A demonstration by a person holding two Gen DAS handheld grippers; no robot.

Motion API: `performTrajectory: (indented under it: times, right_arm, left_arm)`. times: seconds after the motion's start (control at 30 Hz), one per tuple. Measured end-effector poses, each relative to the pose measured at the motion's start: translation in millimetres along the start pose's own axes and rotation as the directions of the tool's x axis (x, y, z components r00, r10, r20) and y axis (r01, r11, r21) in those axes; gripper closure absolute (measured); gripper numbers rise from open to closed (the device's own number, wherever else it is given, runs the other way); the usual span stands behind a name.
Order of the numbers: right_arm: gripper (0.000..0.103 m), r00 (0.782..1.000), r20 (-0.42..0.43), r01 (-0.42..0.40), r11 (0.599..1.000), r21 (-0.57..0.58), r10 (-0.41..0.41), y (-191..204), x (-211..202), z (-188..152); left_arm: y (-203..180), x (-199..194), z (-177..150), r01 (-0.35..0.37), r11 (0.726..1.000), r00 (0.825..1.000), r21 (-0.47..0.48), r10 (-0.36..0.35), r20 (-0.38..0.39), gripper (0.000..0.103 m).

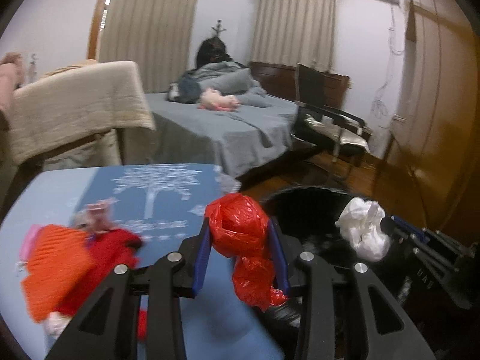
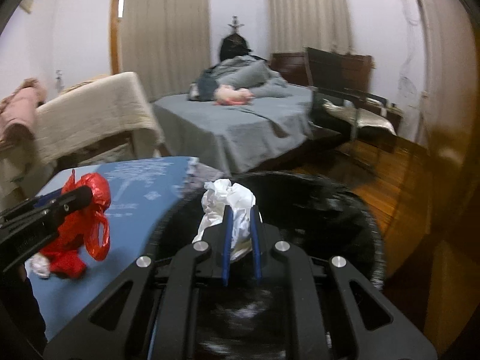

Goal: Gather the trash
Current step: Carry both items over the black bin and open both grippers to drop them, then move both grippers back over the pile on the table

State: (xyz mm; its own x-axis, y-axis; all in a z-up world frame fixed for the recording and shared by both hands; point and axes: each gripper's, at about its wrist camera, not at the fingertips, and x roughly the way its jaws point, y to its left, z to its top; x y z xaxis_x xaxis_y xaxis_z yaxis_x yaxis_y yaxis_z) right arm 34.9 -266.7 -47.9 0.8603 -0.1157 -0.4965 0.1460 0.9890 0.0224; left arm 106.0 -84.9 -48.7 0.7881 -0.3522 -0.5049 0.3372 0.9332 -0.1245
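Orange-red doll (image 1: 75,267) lies at left on blue desk (image 1: 168,186), blurred. Left gripper (image 1: 240,234): jaws clamped on red plastic bag (image 1: 243,240), held above desk's right edge, bag tail hanging below. Black bin (image 2: 315,207) sits right of desk. Right gripper (image 2: 241,228): jaws pinching crumpled white paper (image 2: 228,204), held over bin opening. Grey bed (image 2: 240,120) behind, chair (image 2: 345,102) at its right.

White wad pinched over the black bin.
My right gripper (image 2: 241,228) clamps crumpled white paper (image 2: 229,207) above the bin (image 2: 330,210); left gripper (image 2: 75,198) grips a red bag (image 2: 87,210) over the blue tabletop (image 2: 144,198).
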Motion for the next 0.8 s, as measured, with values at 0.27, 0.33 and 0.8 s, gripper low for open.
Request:
performTrajectory:
  times: [0.27,0.33,0.8]
  right_arm:
    - [0.086,0.993,-0.012,0.119,0.991,0.058,-0.118,-49,8,-9]
    - [0.079,0.990,-0.014,0.141,0.988,0.069,-0.140,-57,8,-12]
    - [0.007,0.997,0.060,0.053,0.998,0.025,-0.054,5,-2,-3]
  left_arm:
    - [-48,43,5,0.159,0.987,0.986,-0.002,-0.159,-0.043,0.055]
    - [-50,46,3,0.179,0.984,0.983,-0.001,-0.179,-0.049,0.042]
    - [42,-32,-4,-0.132,0.990,0.990,0.048,0.129,0.058,0.016]
